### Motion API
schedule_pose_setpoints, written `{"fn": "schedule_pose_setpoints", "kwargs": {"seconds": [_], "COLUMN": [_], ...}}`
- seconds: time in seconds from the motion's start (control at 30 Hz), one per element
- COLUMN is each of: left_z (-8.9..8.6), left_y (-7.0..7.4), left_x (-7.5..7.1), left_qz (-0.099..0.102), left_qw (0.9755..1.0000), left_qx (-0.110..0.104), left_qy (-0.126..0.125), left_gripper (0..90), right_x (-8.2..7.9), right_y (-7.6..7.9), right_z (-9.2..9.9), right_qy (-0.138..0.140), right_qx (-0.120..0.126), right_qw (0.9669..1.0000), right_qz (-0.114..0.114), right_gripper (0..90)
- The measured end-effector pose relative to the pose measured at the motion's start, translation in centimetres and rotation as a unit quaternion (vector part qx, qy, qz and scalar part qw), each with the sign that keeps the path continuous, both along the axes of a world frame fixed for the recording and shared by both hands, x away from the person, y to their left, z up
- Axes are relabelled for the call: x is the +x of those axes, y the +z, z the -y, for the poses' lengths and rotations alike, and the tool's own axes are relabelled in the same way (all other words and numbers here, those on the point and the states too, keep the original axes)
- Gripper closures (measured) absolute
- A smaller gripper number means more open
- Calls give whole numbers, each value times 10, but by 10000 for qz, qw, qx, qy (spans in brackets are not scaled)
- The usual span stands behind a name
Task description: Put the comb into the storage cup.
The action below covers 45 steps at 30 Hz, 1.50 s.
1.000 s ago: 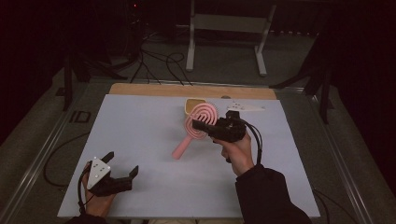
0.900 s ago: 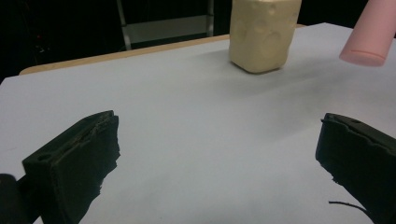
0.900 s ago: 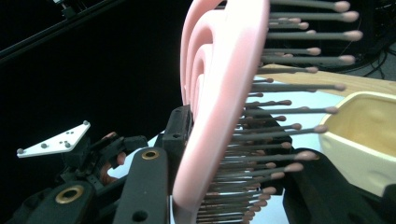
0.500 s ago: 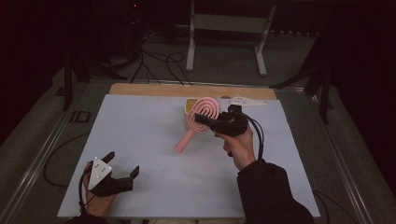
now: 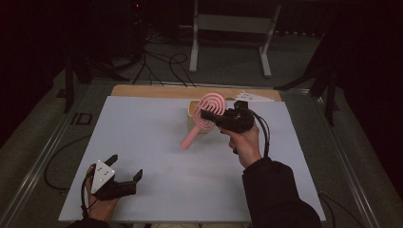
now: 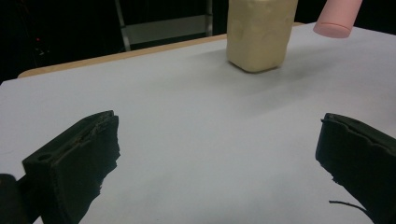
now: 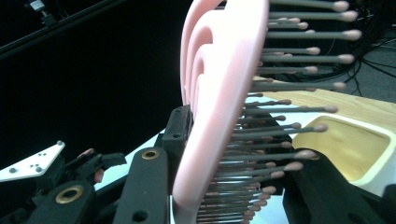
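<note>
place: lab | signs: dark room, floor cables (image 5: 157, 61), metal stand (image 5: 233, 28)

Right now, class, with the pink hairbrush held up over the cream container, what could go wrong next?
1. The right gripper clamps the hairbrush by its head alone; the long handle could swing or slip.
2. The cream container stands free on the table; a nudge might tip it, with the left gripper far away.
</note>
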<state>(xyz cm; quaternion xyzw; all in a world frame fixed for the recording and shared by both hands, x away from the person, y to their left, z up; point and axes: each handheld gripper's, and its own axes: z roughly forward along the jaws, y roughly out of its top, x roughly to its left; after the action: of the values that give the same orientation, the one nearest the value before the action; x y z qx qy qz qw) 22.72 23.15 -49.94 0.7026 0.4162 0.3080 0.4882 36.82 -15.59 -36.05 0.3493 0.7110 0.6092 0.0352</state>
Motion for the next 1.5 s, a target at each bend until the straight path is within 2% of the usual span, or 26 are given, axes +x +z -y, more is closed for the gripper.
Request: {"fn": "schedule_pose_setpoints", "kwargs": {"seconds": [0.33, 1.1, 1.5], "left_z": [0, 0, 0], "left_y": [0, 0, 0], "left_x": [0, -1, -1], "left_qz": [8, 21, 23], "left_qw": [10000, 10000, 10000], "left_qx": [-13, 4, 18], "left_qy": [22, 24, 23], "left_gripper": [0, 0, 0], "right_x": [9, 25, 31], "right_y": [7, 12, 19], "right_z": [4, 11, 10], "right_qy": [-125, -384, -470], "right_qx": [17, -71, -67], "right_qw": [9999, 9992, 9988], "right_qz": [18, 31, 138], "right_gripper": [635, 635, 635]}}
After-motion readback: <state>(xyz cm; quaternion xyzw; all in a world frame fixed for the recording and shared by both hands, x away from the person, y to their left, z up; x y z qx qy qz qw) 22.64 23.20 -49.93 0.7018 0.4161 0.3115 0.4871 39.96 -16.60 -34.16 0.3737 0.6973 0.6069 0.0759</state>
